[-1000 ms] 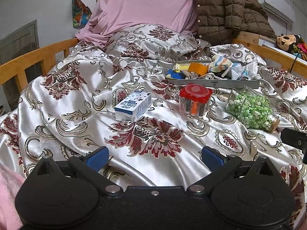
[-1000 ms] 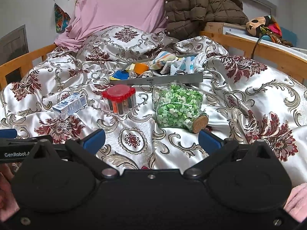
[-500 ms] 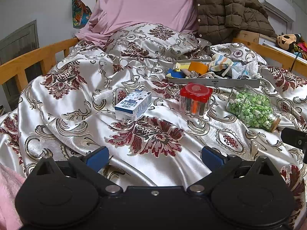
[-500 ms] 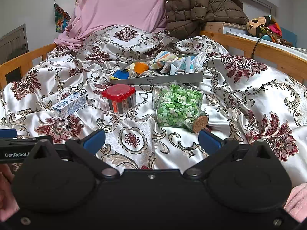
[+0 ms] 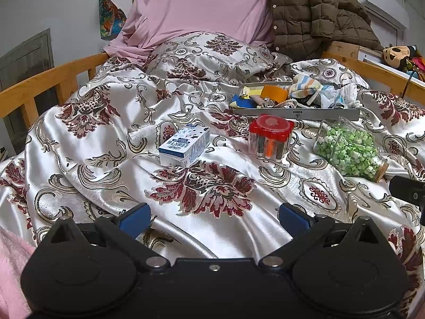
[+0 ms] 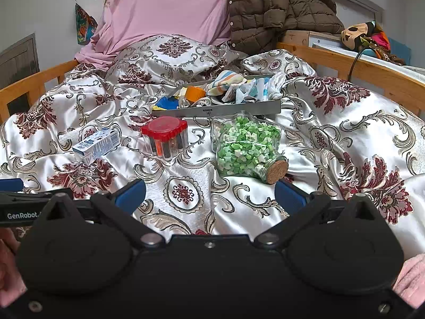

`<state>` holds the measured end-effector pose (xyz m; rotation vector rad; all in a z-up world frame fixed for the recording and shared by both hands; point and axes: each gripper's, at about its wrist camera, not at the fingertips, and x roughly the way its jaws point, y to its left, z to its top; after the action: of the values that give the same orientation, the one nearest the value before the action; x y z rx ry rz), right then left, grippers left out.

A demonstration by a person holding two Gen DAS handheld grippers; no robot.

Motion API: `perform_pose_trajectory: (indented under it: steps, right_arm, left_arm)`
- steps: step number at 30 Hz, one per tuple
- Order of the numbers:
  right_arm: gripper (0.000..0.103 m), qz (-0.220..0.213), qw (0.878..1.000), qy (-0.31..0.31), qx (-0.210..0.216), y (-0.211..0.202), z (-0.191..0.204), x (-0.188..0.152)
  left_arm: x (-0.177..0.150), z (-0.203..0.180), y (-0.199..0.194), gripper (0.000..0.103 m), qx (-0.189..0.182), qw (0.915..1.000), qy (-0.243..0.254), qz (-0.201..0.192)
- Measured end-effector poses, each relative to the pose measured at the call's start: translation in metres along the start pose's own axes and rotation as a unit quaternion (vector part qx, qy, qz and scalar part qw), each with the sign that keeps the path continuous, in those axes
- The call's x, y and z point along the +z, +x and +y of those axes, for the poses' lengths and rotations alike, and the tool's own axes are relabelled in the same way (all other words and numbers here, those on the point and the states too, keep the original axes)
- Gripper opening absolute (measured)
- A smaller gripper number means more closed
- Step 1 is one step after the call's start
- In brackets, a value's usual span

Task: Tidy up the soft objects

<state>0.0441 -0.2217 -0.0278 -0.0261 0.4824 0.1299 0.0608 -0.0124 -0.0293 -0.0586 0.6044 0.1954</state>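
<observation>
The left gripper point(image 5: 213, 219) hangs low over the bedspread point(image 5: 106, 146) with its blue-tipped fingers point(image 5: 134, 219) spread wide and nothing between them. The right gripper point(image 6: 209, 195) is beside it, jaws equally wide apart and empty, just short of the cork end of a glass jar point(image 6: 245, 146) that lies on its side, full of green and white paper bits. Left of the jar stands a clear tub with a red lid point(image 6: 164, 138), and further left a small blue and white carton point(image 6: 97, 146) lies flat; in the left view the carton point(image 5: 184, 146) sits ahead of the fingers, well apart from them. Behind these three, a shallow grey tray point(image 6: 239, 109) rests on the bedspread, heaped with the soft things: a striped cloth point(image 6: 225, 82), white and pale blue socks point(image 6: 261, 89), and orange, blue and yellow pieces. Further back are a patterned pillow point(image 6: 170, 55), a pink sheet point(image 6: 164, 8) and a brown quilted jacket point(image 6: 276, 8).
</observation>
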Motion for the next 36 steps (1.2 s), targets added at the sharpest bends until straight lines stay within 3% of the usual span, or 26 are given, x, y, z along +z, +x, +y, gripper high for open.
perform_pose_trajectory:
  steps: [36]
  right_arm:
    - [0.102,0.0,1.0,0.0,0.0,-0.0004,0.0003,0.0001]
  left_arm:
    - [-0.0035,0.0009,0.0017,0.102,0.003,1.0,0.004,0.006]
